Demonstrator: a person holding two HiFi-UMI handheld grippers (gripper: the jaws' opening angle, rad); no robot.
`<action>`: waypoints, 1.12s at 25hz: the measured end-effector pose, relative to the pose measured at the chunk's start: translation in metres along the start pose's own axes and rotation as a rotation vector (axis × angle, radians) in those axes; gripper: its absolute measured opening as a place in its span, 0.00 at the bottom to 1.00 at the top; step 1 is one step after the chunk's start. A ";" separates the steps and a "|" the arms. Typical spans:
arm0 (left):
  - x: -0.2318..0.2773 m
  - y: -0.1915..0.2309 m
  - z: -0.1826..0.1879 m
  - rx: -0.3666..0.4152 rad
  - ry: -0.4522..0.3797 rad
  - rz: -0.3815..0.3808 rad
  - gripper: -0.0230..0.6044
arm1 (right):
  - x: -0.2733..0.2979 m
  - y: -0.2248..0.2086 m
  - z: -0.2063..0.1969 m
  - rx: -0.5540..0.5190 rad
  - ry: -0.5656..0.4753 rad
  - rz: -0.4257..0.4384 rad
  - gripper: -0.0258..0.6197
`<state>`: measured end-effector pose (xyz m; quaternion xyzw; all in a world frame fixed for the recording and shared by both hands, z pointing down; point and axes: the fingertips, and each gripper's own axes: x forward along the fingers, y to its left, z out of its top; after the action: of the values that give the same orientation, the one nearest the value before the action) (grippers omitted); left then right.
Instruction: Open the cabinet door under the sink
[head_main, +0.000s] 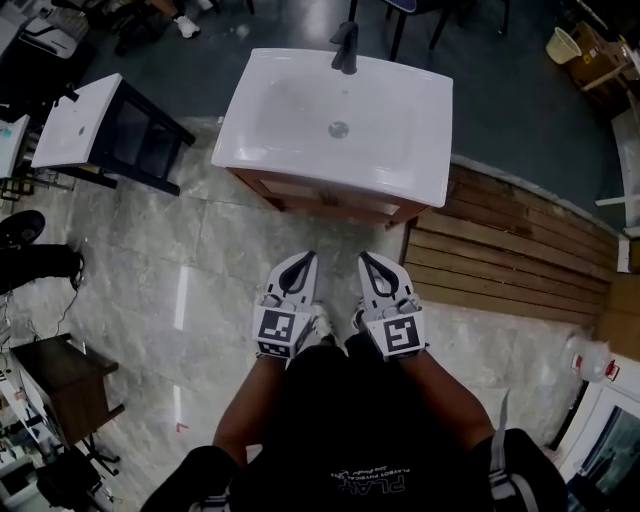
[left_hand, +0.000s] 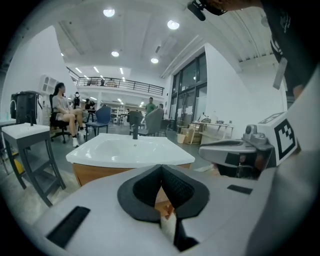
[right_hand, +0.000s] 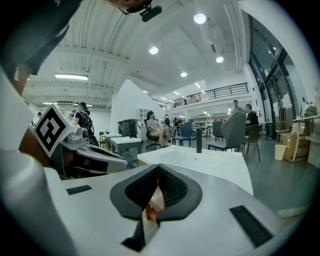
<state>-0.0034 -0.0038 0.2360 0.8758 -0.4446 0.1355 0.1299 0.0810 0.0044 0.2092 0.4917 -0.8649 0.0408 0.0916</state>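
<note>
Looks steeply down on a pale marbled floor (head_main: 150, 290), edged at the right by a band of wooden planks (head_main: 510, 250). Faces a broad white sink (head_main: 400, 120) straight ahead, seated on a wood-brown cabinet (head_main: 330, 205). From above, sees only a thin strip of that cabinet beneath the basin's near rim. In the left gripper view, finds its front as a plain brown face under the basin, door edges too small to make out. Takes in a second basin (head_main: 75, 125) on a dark stand off to the left, well apart from the sink. Holds the left gripper (head_main: 298, 262) and the right gripper (head_main: 373, 262) side by side, near each other, short of the cabinet and touching nothing. Shows the left fingers (left_hand: 145, 190) pressed together with nothing between them, and the right fingers (right_hand: 172, 187) likewise. Ends with a black faucet (head_main: 345, 48) at the sink's far rim and a small drain (head_main: 338, 128) mid-basin.
</note>
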 end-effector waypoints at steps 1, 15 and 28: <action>0.007 0.000 -0.002 -0.006 0.011 0.011 0.07 | 0.004 -0.005 -0.005 0.004 0.003 0.016 0.07; 0.097 0.057 -0.084 -0.074 0.064 0.154 0.07 | 0.089 -0.030 -0.098 0.068 0.032 0.182 0.07; 0.173 0.111 -0.205 -0.095 0.102 0.117 0.07 | 0.147 -0.032 -0.206 0.166 0.086 0.085 0.07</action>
<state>-0.0210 -0.1244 0.4994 0.8331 -0.4938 0.1658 0.1858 0.0591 -0.1030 0.4391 0.4582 -0.8740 0.1373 0.0855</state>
